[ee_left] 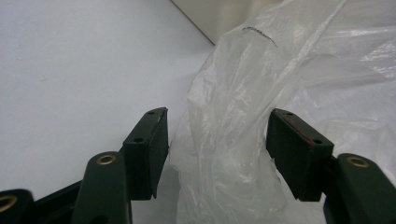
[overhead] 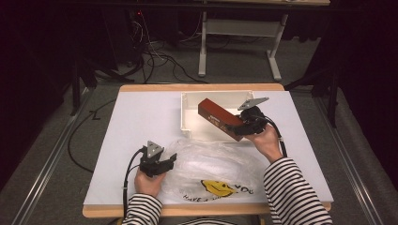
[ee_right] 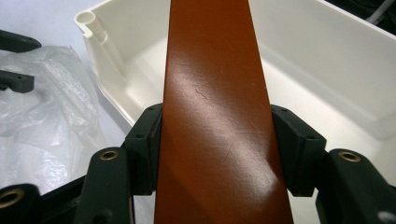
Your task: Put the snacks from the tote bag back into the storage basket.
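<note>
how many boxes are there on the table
2: a red-brown box clamped in the right tongs above the white open box at the table's far side. The plastic bag may hide more.

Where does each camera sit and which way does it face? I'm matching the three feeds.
High view: above the person's side, facing forward and down on the table; both striped sleeves and hands show.
Left gripper view: on the left gripper, along open fingers at the plastic bag.
Right gripper view: on the right gripper, gripping the brown box over the white bin.
Both gripper views share the bag.
</note>
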A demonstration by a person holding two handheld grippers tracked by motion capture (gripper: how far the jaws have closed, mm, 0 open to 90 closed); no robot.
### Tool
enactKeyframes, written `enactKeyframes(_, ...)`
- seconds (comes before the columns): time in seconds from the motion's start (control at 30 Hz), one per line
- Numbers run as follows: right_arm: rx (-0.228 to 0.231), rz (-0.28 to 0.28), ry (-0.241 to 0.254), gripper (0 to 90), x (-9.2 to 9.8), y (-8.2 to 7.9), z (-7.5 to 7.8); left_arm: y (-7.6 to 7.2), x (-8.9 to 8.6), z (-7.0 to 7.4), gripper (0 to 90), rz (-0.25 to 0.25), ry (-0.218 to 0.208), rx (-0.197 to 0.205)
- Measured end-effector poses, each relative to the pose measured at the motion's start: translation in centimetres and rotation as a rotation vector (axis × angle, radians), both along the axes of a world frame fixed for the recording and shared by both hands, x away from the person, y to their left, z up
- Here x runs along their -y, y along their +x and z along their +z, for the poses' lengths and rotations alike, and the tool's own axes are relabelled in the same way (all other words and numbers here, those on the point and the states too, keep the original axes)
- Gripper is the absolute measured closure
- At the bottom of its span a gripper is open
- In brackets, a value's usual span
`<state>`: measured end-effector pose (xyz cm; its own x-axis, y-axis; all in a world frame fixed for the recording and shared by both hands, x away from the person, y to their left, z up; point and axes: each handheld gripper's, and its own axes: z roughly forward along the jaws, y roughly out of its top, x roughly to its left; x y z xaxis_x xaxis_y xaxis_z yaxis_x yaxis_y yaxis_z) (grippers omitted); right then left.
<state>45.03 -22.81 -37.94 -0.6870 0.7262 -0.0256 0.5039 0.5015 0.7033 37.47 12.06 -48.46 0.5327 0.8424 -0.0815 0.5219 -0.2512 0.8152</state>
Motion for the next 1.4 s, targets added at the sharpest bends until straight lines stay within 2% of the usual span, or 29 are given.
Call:
enactKeyframes(0.17, 0.006, 0.000, -0.017, 42.3, -0.5, 0.4, -0.3, 0.0, 0.0, 0.0, 39.6, 0.001, -0.005, 0.000)
enactKeyframes(0.57, -0.022, -0.015, -0.051, 42.2, -1.1, 1.8, -1.6, 0.0, -0.1, 0.0, 39.6, 0.003, -0.005, -0.004)
enactKeyframes(0.7, -0.030, -0.006, -0.038, 42.2, -1.4, 2.0, -1.8, 0.0, 0.0, 0.0, 39.7, 0.002, -0.002, -0.002)
enactKeyframes(0.8, -0.029, -0.004, -0.057, 42.2, -1.8, 2.2, -2.0, 0.0, 0.0, 0.0, 39.7, 0.000, 0.000, -0.001)
enactKeyframes(1.07, -0.046, -0.016, -0.053, 42.1, -1.8, 3.0, -2.3, 0.0, 0.0, 0.0, 39.8, -0.001, 0.003, -0.004)
enactKeyframes(1.4, -0.058, -0.026, -0.078, 42.0, -2.0, 3.5, -2.8, 0.0, 0.0, 0.0, 39.7, -0.003, 0.006, -0.003)
